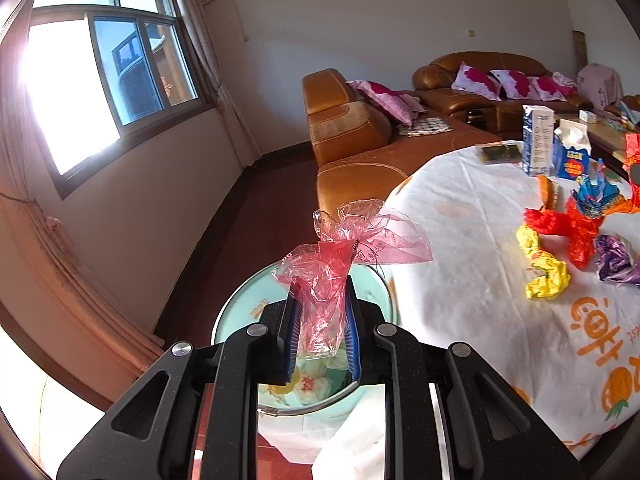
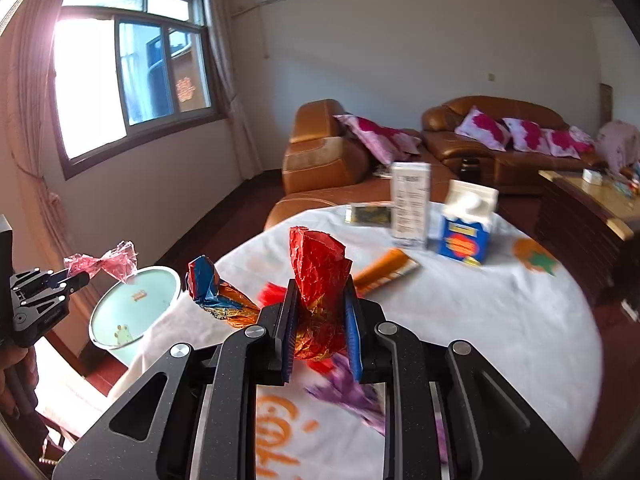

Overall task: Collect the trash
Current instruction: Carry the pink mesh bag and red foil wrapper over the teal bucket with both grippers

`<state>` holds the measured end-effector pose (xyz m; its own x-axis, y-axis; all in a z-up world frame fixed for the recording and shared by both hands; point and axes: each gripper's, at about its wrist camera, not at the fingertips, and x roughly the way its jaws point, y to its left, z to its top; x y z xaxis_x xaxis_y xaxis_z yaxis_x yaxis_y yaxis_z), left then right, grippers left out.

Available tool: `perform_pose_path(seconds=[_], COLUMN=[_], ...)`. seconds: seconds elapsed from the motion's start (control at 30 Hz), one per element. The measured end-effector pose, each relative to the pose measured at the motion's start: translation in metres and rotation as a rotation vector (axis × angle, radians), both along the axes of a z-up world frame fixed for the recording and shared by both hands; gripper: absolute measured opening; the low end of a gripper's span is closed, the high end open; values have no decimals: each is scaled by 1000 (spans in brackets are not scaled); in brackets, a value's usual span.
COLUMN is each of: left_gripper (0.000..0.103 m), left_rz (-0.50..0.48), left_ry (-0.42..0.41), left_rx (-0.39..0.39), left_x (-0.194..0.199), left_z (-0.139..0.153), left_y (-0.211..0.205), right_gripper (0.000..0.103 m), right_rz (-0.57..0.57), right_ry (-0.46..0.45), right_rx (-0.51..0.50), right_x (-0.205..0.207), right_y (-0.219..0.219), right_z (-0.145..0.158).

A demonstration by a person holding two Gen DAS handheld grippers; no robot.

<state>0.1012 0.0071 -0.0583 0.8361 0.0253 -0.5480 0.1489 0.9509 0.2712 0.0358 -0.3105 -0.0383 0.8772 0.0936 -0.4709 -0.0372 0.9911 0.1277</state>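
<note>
My left gripper is shut on a crumpled pink cellophane wrapper and holds it over the open pale green trash bin beside the table. The right wrist view shows the same gripper, wrapper and bin at the left. My right gripper is shut on a red foil wrapper, held above the white tablecloth. A blue-orange wrapper hangs from it at the left. Yellow, red and purple wrappers lie on the table.
A white carton, a blue-white tissue box, a dark packet and an orange packet stand on the round table. Brown leather sofas are behind it, a wooden side table at the right.
</note>
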Motion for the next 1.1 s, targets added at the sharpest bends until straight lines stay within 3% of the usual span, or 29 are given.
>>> perform_pose_path(seconds=[0.43,1.1], left_gripper=[19,19], left_rz=[118,258], left_ry=[18,50], left_rx=[35,144], left_x=[19,42], left_z=[-10,-32], left_y=[39,82], right_gripper=[21,21], right_rz=[100,227], right_ry=[19,72], right_rx=[-60,-141], right_x=[71,137], right_y=[67,148], right_z=[-4,-24])
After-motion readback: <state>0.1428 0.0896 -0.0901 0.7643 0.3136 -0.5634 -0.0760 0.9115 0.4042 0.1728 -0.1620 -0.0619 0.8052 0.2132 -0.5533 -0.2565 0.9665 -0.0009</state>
